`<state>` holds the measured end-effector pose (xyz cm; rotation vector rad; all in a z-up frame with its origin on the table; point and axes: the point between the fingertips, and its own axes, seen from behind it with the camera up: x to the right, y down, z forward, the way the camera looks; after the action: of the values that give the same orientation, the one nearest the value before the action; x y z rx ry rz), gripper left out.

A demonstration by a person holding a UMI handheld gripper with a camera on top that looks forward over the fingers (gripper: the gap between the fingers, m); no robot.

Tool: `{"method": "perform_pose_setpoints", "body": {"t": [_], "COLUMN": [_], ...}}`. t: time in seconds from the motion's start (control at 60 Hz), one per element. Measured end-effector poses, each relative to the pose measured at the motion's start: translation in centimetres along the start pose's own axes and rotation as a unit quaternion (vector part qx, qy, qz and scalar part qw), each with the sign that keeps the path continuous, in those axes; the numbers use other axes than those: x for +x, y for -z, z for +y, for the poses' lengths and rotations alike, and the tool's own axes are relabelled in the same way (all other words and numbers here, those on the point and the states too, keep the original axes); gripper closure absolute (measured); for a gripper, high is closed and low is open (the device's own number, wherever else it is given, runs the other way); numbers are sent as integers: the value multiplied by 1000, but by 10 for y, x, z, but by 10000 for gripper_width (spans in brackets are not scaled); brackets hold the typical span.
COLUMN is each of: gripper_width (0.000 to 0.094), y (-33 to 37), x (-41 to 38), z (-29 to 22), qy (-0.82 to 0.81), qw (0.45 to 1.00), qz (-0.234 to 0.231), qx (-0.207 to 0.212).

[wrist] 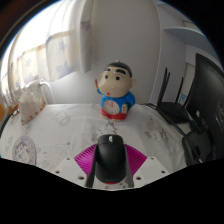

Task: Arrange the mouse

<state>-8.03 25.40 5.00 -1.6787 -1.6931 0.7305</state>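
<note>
Mouse [110, 158] sits low centre of frame, pinched between the gripper [110, 172] pads. Cartoon doll [116, 90] stands just beyond it on the table [60, 130]. Risk: smooth rounded shell could slip or twist free; pushing forward could topple the doll.

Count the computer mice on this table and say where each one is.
1. The mouse sits between the claw fingers, in front of the cartoon figurine. Others may be hidden behind the table's clutter.
</note>
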Motion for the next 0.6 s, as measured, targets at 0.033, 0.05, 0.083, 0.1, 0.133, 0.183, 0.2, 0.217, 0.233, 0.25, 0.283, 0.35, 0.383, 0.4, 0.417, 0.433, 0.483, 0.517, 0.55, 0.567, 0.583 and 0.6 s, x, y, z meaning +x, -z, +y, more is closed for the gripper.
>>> {"method": "perform_pose_setpoints", "body": {"t": [0.033, 0.05, 0.083, 0.1, 0.133, 0.183, 0.2, 0.217, 0.233, 0.25, 0.283, 0.35, 0.383, 0.4, 0.417, 0.433, 0.483, 0.517, 0.55, 0.567, 0.583, 0.6], "gripper_width": [476, 476, 477, 475, 476, 475, 476, 476, 476, 476, 476, 477, 477, 477, 475, 476, 475, 476, 476, 474, 474, 473], "y": [13, 20, 32, 38, 49, 63, 66, 69, 72, 75, 79, 81, 81, 81, 78, 76, 69, 64, 57, 56, 54, 51], "x": [-16, -25, -46, -58, -85, -129, -143, -158, -172, -186, -214, -266, -288, -299, -308, -315, -334, -345, -351, -356, -360, -362], "z": [-10, -15, -23, -27, -31, -33, -32, -32, -30, -28, -21, 2, 14, 18, 24, 31, 47, 58, 69, 73, 76, 79], "qy": [-5, -8, -14, -18, -25, -32, -33, -33, -31, -29, -26, -28, -30, -27, -22, -15, -3, 5, 10, 5, -1, -4], "qw": [1000, 1000, 1000, 1000, 999, 998, 998, 998, 997, 997, 997, 996, 996, 996, 996, 997, 998, 998, 998, 998, 998, 998], "qz": [-4, -7, -12, -17, -30, -50, -55, -58, -62, -66, -71, -80, -84, -83, -81, -77, -66, -62, -57, -55, -54, -55], "qx": [5, 7, 11, 14, 18, 20, 22, 22, 23, 24, 23, 7, 4, 1, -2, -6, -12, -16, -22, -24, -25, -26]}}
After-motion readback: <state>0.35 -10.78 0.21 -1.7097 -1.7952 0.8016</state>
